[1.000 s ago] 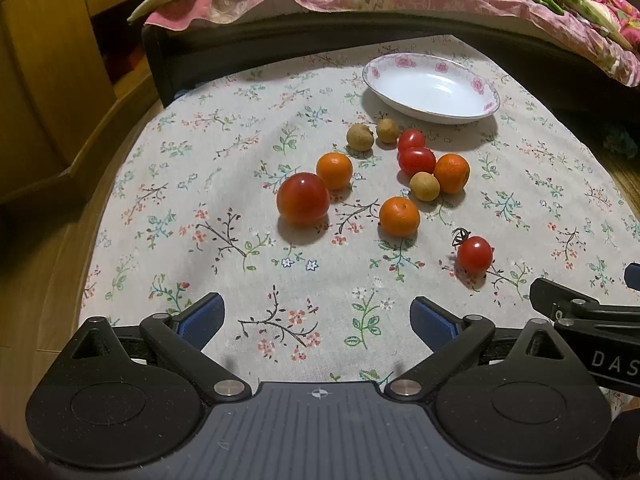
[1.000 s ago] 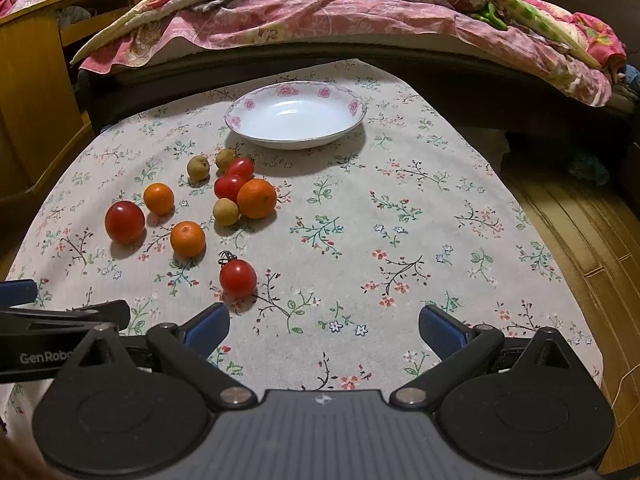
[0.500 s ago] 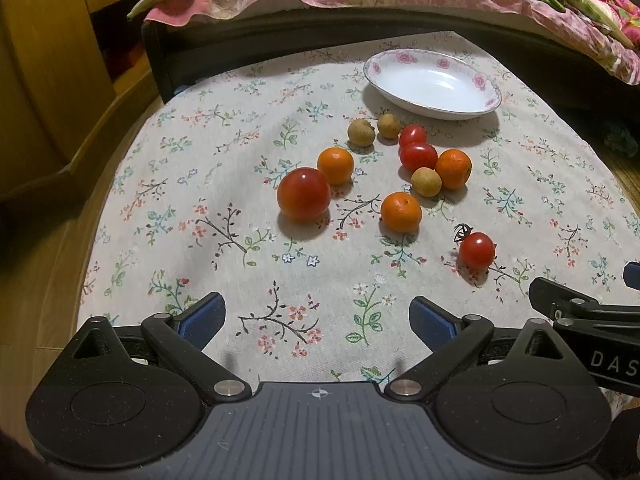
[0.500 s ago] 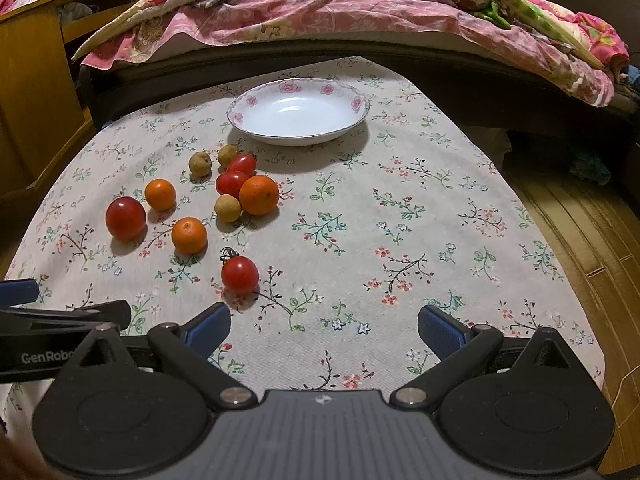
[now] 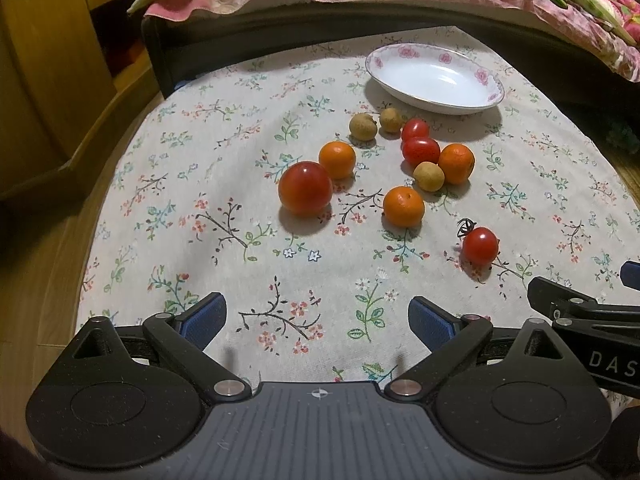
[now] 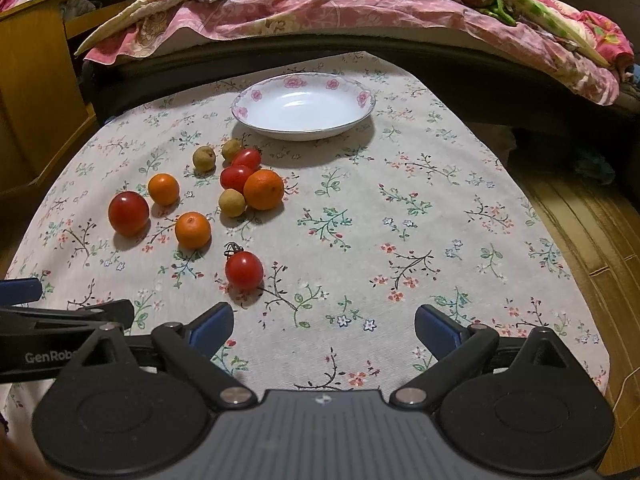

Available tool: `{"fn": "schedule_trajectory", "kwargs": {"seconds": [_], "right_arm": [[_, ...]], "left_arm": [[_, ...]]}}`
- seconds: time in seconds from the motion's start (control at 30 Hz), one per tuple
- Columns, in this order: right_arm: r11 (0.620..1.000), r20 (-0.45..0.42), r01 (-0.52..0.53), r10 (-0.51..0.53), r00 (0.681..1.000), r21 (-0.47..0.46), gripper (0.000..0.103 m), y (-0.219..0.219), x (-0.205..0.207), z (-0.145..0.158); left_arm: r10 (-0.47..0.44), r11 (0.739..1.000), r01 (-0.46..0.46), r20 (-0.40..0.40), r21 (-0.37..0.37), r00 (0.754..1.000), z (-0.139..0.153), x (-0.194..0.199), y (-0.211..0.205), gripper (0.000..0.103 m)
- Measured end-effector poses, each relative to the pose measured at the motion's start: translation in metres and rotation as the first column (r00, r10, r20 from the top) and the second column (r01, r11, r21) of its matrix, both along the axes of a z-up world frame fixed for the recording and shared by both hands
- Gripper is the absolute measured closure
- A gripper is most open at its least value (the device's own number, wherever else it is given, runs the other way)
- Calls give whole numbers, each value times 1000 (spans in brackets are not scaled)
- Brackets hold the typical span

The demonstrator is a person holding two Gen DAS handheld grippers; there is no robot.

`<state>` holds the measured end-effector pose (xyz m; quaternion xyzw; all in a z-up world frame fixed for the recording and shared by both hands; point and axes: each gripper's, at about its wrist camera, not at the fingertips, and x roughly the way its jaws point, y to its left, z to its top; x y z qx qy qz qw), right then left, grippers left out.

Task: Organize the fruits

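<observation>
Loose fruit lies on a floral tablecloth [image 5: 224, 240]. A large red tomato [image 5: 305, 188] [image 6: 129, 213] sits leftmost, with three oranges [image 5: 403, 206] [image 6: 263, 189], three tan longans [image 5: 429, 176] and small red tomatoes [image 5: 420, 150] around it. One cherry tomato [image 5: 480, 245] [image 6: 244, 270] lies nearest me. Beyond them stands an empty white dish with pink flowers [image 5: 434, 78] [image 6: 304, 106]. My left gripper [image 5: 316, 320] and right gripper [image 6: 324, 326] hover open near the table's front edge, nothing between their fingers.
A bed with a pink quilt [image 6: 360, 12] runs behind the table. A wooden cabinet [image 5: 48, 80] stands to the left. Wooden floor [image 6: 592, 232] lies to the right. The right half of the cloth [image 6: 440, 220] holds no objects.
Both grippers have drifted slightly forward toward the fruit; the fruit and dish look a little closer. Nothing on the table has moved.
</observation>
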<state>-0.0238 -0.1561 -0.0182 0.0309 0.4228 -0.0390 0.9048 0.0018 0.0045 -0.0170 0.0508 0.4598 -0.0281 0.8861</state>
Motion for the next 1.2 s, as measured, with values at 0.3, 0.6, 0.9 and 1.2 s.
{"fn": "schedule_trajectory", "kwargs": {"seconds": [0.3, 0.6, 0.9, 1.2], "right_arm": [[1000, -14, -20, 20, 1000, 12, 6, 2, 3, -3], [998, -19, -51, 52, 998, 20, 9, 6, 7, -7], [987, 34, -157, 157, 987, 11, 16, 13, 22, -4], [974, -1, -226, 226, 974, 29, 45, 21, 48, -14]], "left_arm": [[5, 1000, -5, -11, 11, 1000, -2, 2, 1, 5], [2, 1000, -2, -4, 26, 1000, -5, 4, 2, 5], [-2, 999, 1, 34, 33, 999, -4, 11, 11, 2], [-44, 999, 41, 84, 33, 995, -3, 22, 19, 0]]}}
